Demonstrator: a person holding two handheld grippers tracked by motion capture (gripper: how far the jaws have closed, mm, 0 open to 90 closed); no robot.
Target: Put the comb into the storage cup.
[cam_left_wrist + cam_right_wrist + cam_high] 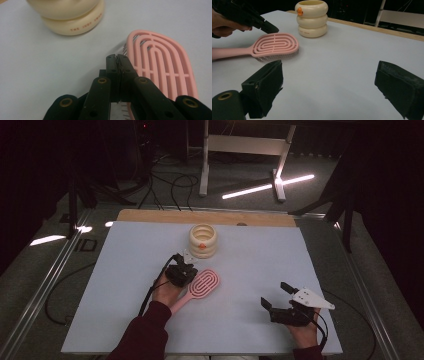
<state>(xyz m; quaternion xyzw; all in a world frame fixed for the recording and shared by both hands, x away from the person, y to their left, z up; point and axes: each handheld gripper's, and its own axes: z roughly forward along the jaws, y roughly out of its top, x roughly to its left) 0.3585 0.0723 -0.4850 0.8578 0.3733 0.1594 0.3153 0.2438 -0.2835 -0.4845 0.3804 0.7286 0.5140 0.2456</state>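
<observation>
Your left gripper (117, 58) is closed on nothing beside the pink hairbrush (202, 285), which lies mid-table, bristles down. It looks light, rigid and smooth; take the handle. Your right gripper (275, 296) rests open, near right.
</observation>
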